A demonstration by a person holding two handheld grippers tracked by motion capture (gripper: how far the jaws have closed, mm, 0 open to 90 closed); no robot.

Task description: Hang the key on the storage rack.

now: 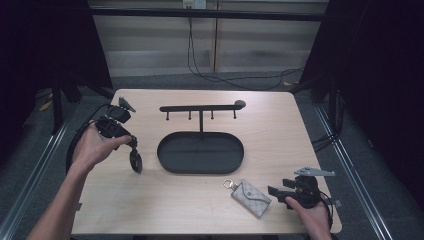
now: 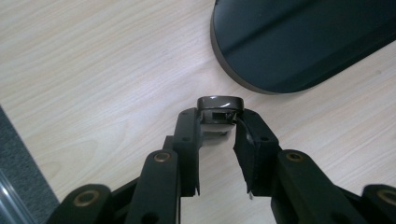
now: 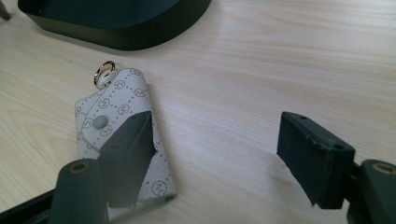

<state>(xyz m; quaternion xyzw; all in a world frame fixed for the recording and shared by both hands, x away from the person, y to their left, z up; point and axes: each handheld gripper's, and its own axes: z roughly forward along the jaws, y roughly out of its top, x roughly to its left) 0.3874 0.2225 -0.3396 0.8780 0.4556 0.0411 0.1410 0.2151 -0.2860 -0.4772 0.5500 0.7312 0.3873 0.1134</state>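
I worked in what looked like a lab recording booth: black curtains [image 1: 385, 75] hung on both sides of my pale wood counter [image 1: 280, 135], cables [image 1: 220, 75] trailed over the grey floor beyond it, and metal rails [image 1: 350, 150] ran alongside it.

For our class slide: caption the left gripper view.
Left tongs clamp a small dark object above the wooden table, near the black tray.
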